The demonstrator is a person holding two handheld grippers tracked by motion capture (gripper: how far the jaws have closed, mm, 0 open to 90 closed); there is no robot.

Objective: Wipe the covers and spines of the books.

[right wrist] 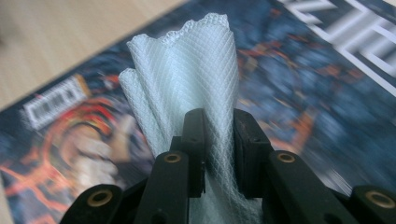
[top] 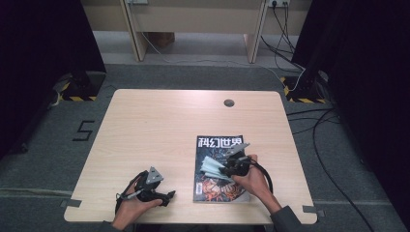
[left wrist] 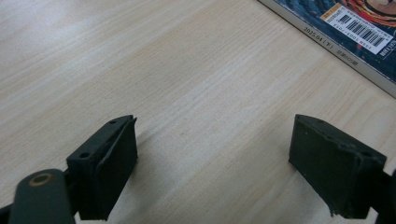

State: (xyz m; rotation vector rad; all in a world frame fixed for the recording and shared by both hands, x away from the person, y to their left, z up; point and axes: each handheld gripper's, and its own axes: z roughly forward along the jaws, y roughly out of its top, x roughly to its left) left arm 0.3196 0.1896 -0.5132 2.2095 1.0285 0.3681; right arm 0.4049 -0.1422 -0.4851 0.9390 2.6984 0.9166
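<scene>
A magazine with a dark illustrated cover lies on the wooden table, near its front right. My right gripper hovers over the cover, shut on a pale, quilted cloth. In the right gripper view the cloth fans out in folds beyond the pinching jaws of the right gripper, with the magazine blurred behind it. My left gripper rests near the table's front edge, left of the magazine. Its jaws stand wide apart over bare wood, as the left gripper view shows, with the magazine's barcode corner ahead.
A round cable hole sits near the table's far edge. Black cables trail over the grey floor to the right. Dark curtains stand on both sides, and a wooden desk frame stands behind the table.
</scene>
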